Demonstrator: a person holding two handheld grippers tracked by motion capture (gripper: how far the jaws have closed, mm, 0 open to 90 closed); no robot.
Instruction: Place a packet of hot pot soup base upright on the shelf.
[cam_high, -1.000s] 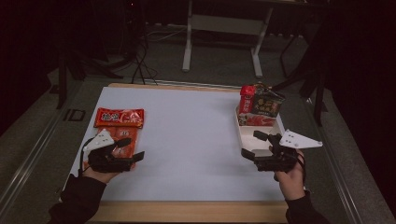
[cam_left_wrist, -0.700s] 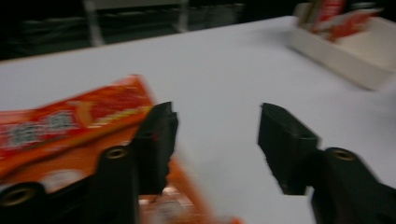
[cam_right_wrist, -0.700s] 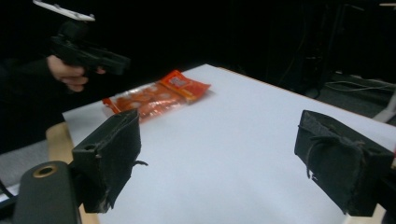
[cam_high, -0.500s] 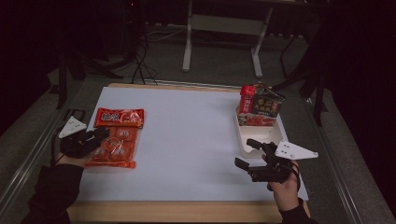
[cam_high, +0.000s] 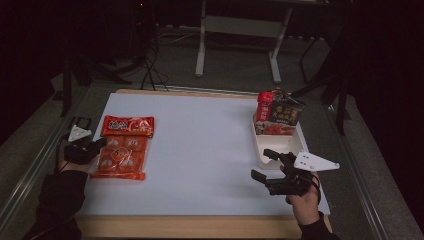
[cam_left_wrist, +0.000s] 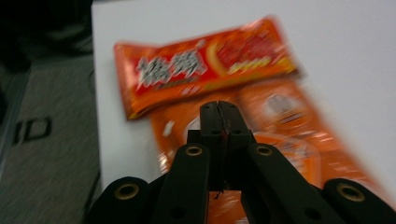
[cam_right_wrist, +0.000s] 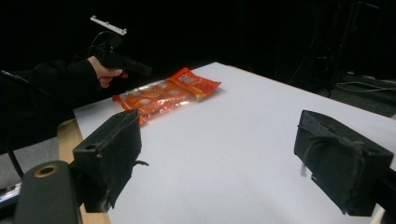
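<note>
Snack packets: two orange-red packets lie flat at the left edge of the tabletop (cam_high: 200, 150), touching each other.
Tabletop: white sheet over a wooden board; wood shows along the near and far edges.
Clear-window packet (cam_high: 120, 157): the larger one, nearer the front edge, long side running along the left edge; round pieces show through the film. It also shows in the left gripper view (cam_left_wrist: 289, 140) and in the right gripper view (cam_right_wrist: 149, 100).
Printed packet (cam_high: 127, 126): smaller, lying crosswise at the far end of the clear-window packet, white lettering on red; it shows blurred in the left gripper view (cam_left_wrist: 205, 65).
White tray (cam_high: 295, 146): at the right edge, towards the far right corner; packets stand and lie in its far end, near end bare.
Red carton (cam_high: 264, 106): upright at the tray's far end.
Dark packet (cam_high: 286, 112): just beside the red carton, leaning.
Right tongs (cam_high: 264, 165): jaws wide apart, nothing between them, over the tabletop just beside the tray's near end; held level in the right hand (cam_high: 304, 200).
Left tongs (cam_high: 102, 142): jaws have just been closing and now meet, nothing between them; tips at the left rim of the clear-window packet; contact cannot be told.
</note>
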